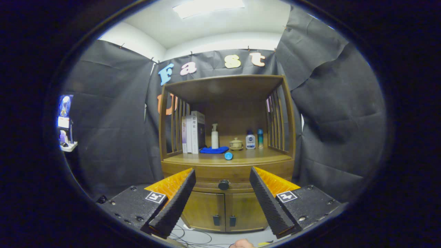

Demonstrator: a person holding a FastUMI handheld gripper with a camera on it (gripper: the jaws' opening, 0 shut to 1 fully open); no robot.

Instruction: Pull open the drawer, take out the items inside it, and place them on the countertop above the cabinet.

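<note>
The tongs (222, 179) hang spread wide and empty, well short of the wooden cabinet (225, 206), whose closed drawer (206, 172) shows its dark knob (223, 185) between the fingertips, under the counter (248, 157).

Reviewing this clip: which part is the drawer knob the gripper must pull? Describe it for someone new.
Find the wooden cabinet. Below its countertop runs the shut drawer front, and the drawer knob sits at its middle, beyond the open gripper. It is round and dark, unlike the two small rectangular door handles lower down.
</note>
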